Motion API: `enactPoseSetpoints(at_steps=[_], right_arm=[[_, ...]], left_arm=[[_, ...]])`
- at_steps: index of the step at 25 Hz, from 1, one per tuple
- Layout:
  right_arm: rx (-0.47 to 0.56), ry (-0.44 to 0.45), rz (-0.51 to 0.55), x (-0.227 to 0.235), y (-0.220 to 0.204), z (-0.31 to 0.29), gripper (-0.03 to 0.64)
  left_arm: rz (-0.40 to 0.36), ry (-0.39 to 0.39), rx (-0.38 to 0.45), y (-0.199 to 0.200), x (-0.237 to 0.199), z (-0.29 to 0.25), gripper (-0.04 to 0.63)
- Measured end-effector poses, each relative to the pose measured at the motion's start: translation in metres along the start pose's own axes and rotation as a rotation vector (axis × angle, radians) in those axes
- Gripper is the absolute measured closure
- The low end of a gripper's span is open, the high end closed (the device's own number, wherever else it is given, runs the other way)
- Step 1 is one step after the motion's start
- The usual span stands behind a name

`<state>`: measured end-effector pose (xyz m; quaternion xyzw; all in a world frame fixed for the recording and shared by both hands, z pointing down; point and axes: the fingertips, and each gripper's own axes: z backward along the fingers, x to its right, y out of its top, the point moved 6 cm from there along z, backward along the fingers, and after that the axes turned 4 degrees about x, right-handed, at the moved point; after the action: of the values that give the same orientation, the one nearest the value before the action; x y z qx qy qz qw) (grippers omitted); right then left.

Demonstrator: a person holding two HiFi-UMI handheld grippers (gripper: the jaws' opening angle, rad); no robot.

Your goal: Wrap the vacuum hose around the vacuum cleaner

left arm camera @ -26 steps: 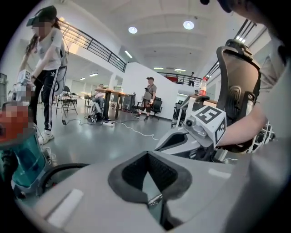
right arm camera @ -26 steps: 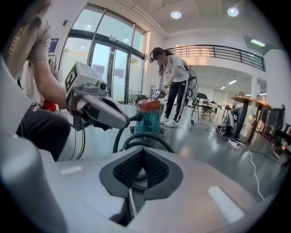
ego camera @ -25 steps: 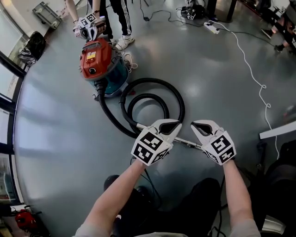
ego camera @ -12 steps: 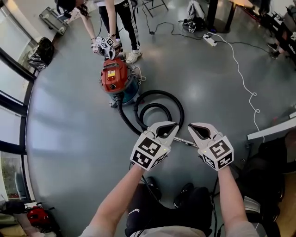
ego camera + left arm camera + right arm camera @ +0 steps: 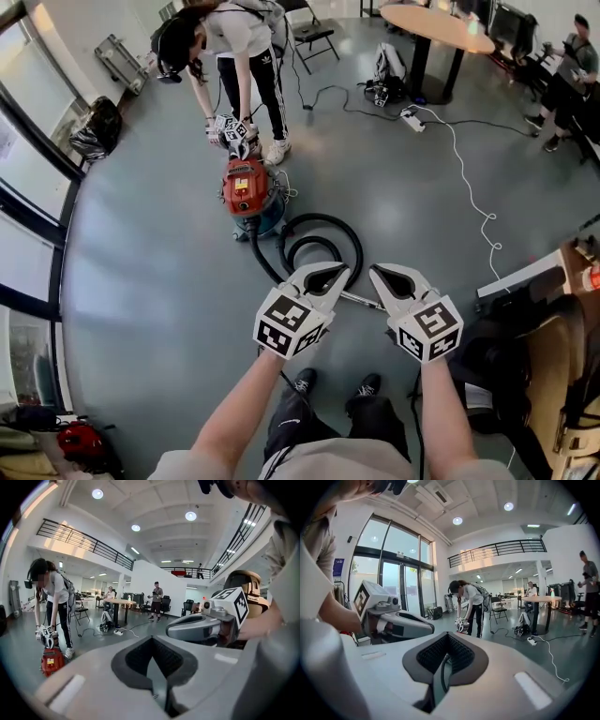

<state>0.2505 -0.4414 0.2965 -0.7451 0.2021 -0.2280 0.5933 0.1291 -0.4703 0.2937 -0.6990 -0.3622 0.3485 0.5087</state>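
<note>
while the left gripper [image 5: 333, 273] and the right gripper [image 5: 384, 272], two in all, are pressed shut on nothing, one red vacuum cleaner [image 5: 246, 192] sits on the floor [image 5: 141, 244] ahead, its one hose [image 5: 323, 234] coiled beside it, with one person [image 5: 234, 37] bending over it.

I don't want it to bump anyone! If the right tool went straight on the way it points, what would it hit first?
Nothing close: the way ahead of the right tool looks free. Far off, about in line, a person bends over the vacuum cleaner, likely first, though depth is unclear.
</note>
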Motion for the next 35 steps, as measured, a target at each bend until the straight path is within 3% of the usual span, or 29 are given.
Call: enactPoseSetpoints(at_steps=[9,21,35], right_arm=[[0.087,-0.071,-0.03,-0.061,0.054,0.044,0.594],[0.158,-0.131,-0.028,-0.141,0.07,0.058,0.594],[0.204,-0.201,-0.03,-0.185,0.082,0.065,0.595]], left_arm=[[-0.034,-0.061,0.038,0.046,0.047,0.059,0.595],[-0.065,-0.114,0.101,0.058,0.053,0.131,0.595],[-0.083,-0.161,0.109,0.062,0.059,0.172,0.595]])
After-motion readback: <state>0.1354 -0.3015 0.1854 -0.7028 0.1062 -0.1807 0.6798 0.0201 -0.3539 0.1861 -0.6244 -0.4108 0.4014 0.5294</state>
